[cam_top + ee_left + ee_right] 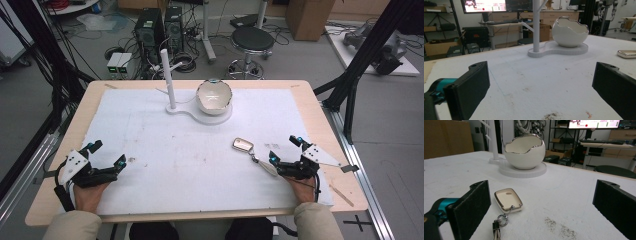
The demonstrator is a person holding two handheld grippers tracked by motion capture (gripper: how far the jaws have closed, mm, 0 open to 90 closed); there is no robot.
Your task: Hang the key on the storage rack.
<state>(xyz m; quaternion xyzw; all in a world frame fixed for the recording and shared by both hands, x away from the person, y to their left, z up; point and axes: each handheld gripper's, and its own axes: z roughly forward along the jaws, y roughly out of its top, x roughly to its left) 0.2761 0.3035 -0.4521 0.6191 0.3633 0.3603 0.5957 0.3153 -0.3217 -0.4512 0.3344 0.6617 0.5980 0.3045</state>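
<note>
A white eggshell-shaped bowl stands on a white stand base with an upright white post at the table's far middle. A cream key fob with a metal ring and strap lies on the white mat, just in front and left of my right gripper, which is open and holds nothing. My left gripper rests near the front left of the mat, also open and empty.
The fob's edge lies at the right of the left gripper view. Dark specks mark the mat. Off the table's far side stand a black stool, computer towers and cables. Black frame struts rise at the right.
</note>
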